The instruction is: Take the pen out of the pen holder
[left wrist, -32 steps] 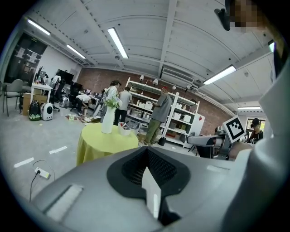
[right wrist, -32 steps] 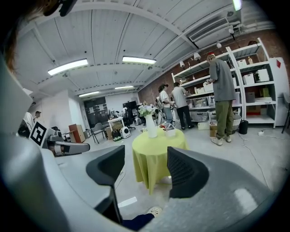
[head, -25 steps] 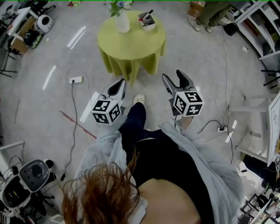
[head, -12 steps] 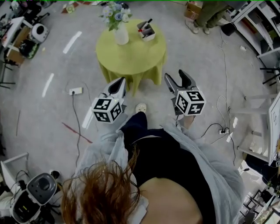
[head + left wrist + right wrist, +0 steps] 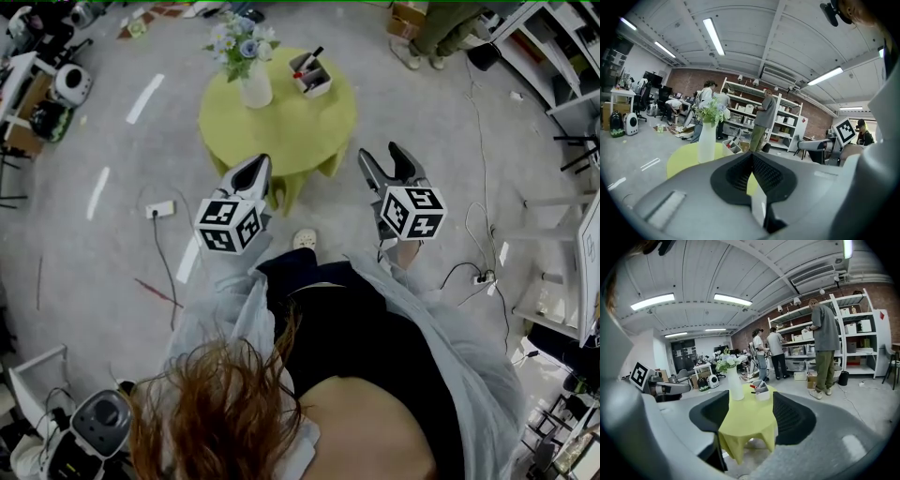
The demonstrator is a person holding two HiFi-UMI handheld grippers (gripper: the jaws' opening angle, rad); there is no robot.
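pen [image 5: 310, 56] is stood tilted in the white pen holder [image 5: 315, 79], far right on the green table [image 5: 281, 131]. left gripper [image 5: 255, 170] jaws are pressed together; right gripper [image 5: 384, 156] jaws are spread, empty. pen is judged light, stiff, slick; protruding top to be pinched.

Loose pale-grey jacket [image 5: 225, 309] over a black top [image 5: 366, 356], dark-blue trousers [image 5: 286, 281], a pale shoe [image 5: 304, 240], reddish-brown hair [image 5: 216, 412]. The left claw [image 5: 255, 165] and right claw [image 5: 382, 155] are grey, each with a black-and-white marker cube [image 5: 228, 226].
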